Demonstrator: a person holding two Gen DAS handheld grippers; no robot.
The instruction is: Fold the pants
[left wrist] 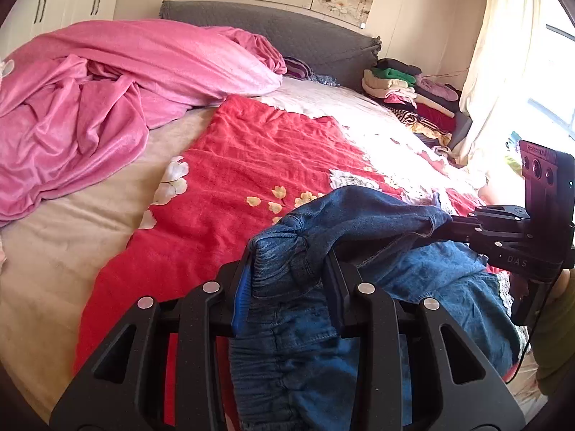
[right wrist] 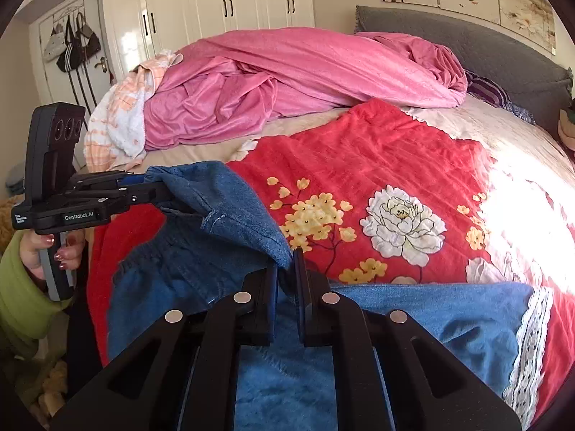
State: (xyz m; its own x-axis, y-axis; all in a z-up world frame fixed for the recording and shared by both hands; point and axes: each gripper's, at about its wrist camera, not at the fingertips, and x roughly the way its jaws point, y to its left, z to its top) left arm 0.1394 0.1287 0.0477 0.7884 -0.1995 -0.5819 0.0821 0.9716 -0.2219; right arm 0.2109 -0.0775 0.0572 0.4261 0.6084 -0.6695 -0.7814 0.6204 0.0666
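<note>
Blue denim pants [left wrist: 359, 215] with a gathered elastic waist lie on the near edge of a bed. In the left wrist view my left gripper [left wrist: 289, 255] is shut on the bunched waistband, lifted off the bed. The right gripper [left wrist: 451, 224] shows at the right, pinching the same raised fold. In the right wrist view the right gripper [right wrist: 286, 262] is shut on a thin fold of the pants [right wrist: 431, 316], with the jaws almost together. The left gripper [right wrist: 158, 188] at the left holds the other end. A white lace hem [right wrist: 528, 341] lies flat at the right.
The pants rest on a red floral bedcover [right wrist: 395, 151]. A rumpled pink blanket [right wrist: 287, 72] fills the far left of the bed. Folded clothes [left wrist: 406, 93] are stacked by the grey headboard [left wrist: 305, 32] and curtain [left wrist: 503, 54]. A hand [right wrist: 46, 248] in a green sleeve grips the left handle.
</note>
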